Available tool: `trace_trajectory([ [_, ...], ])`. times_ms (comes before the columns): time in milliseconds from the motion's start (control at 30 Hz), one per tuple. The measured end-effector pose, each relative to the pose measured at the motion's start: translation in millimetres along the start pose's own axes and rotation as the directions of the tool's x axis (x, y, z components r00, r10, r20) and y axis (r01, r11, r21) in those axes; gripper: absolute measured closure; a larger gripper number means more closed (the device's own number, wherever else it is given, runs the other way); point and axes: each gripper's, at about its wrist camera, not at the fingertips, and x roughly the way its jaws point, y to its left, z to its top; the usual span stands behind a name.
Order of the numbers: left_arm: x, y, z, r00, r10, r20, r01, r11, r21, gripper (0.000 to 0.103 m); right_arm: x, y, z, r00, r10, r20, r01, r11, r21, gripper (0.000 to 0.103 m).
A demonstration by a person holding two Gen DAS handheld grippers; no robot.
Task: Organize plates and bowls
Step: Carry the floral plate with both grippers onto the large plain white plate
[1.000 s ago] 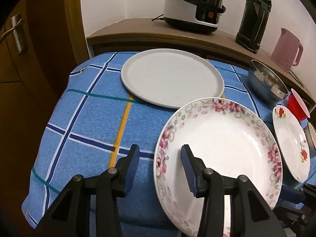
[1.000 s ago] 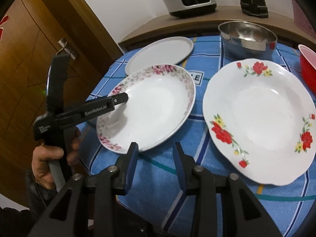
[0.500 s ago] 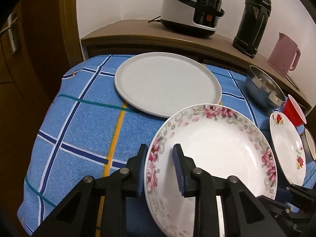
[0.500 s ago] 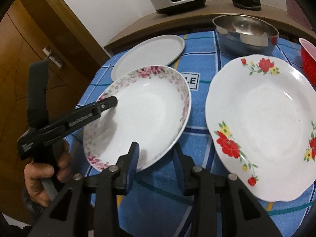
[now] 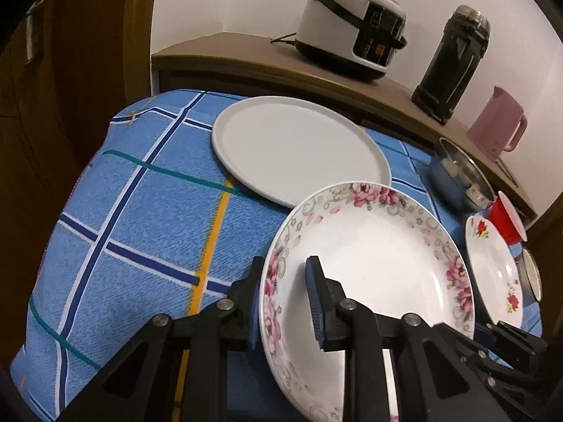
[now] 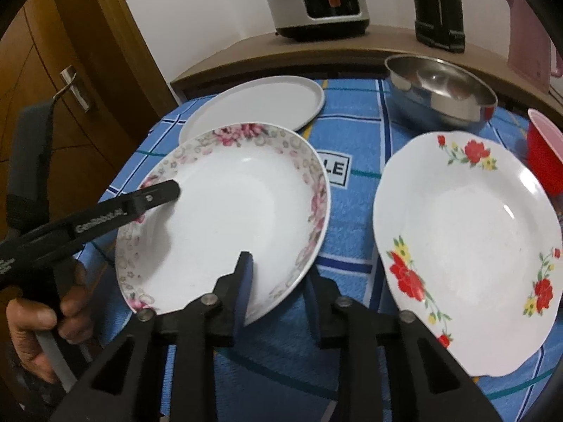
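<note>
My left gripper (image 5: 281,299) is shut on the near rim of the pink-flowered plate (image 5: 373,263) and holds it tilted above the blue checked tablecloth (image 5: 140,211). In the right wrist view the same plate (image 6: 228,218) is lifted, with the left gripper's finger (image 6: 158,193) on its left rim. My right gripper (image 6: 278,292) is open, its left finger over the plate's near edge and its right finger below it. A plain white plate (image 5: 299,147) lies behind it. A red-flowered plate (image 6: 468,246) lies to the right.
A steel bowl (image 6: 440,95) and a red cup (image 6: 545,147) stand at the back right of the table. A rice cooker (image 5: 352,49), a dark flask (image 5: 454,66) and a pink jug (image 5: 499,130) stand on the wooden shelf behind. A wooden door is at left.
My left gripper closed on the pink-flowered plate's rim and lifted it, tilting it. My right gripper moved forward so that its fingers straddle the plate's near edge.
</note>
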Motion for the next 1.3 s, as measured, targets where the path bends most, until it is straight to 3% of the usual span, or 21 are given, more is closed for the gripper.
trace_trajectory([
  [333,-14,5,20,0.998,0.039,0.059,-0.039,0.999,0.002,0.077,4,12,29,0.999,0.025,0.031,-0.024,1.0,-0.007,0.08],
  [733,-11,9,70,0.989,0.072,0.131,-0.075,0.997,0.018,0.077,19,17,78,0.997,0.018,0.081,-0.019,1.0,0.011,0.08],
  [1300,72,24,124,0.991,0.11,0.082,-0.111,0.994,0.008,0.077,93,-3,127,0.996,-0.061,0.07,0.05,0.987,0.152,0.081],
])
